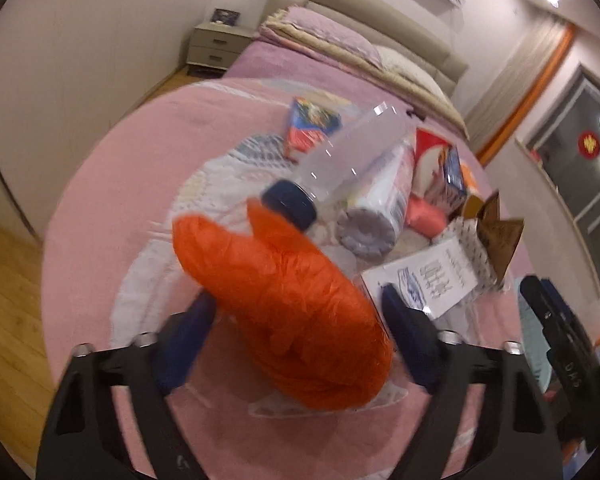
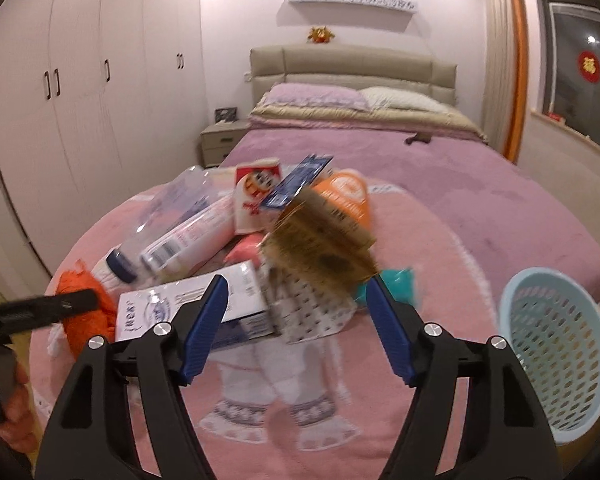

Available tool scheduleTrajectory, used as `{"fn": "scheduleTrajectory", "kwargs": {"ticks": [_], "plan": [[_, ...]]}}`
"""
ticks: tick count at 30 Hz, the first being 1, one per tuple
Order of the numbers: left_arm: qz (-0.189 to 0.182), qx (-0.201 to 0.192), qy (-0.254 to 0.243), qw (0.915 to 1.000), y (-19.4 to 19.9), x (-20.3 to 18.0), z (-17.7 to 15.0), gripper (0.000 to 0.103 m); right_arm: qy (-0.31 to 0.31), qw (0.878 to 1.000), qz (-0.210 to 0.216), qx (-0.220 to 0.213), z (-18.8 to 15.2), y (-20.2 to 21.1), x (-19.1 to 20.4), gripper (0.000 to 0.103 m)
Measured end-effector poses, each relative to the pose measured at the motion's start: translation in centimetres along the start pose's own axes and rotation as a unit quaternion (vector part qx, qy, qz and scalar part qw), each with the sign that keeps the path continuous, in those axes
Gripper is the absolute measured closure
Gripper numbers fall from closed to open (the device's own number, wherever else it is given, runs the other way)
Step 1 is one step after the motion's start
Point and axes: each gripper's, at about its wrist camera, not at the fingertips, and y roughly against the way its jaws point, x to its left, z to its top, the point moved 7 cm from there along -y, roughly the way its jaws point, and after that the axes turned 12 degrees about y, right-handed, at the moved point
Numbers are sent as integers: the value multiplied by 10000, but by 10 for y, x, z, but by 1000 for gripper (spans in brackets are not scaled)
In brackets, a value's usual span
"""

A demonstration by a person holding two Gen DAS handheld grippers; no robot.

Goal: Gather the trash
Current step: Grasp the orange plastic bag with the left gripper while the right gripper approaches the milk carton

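On the pink blanket lies one orange plastic bag, one clear bottle with a dark blue cap, and one white tube. There are two white boxes: one with blue print, one with dots. One light blue basket stands at the right edge.

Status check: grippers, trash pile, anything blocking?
Left gripper open around orange bag. Right gripper open, empty. Basket clear.
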Motion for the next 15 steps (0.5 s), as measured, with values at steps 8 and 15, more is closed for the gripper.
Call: {"fn": "scheduleTrajectory", "kwargs": {"ticks": [8,15], "plan": [[-235,-140,-133,9995,-2,-5,-2,64,364,9987,364,-51,4,-2,28,35],[-258,-466,-312,9981,24,-3,2,66,685,9920,1018,291,33,-45,59,47]]}}
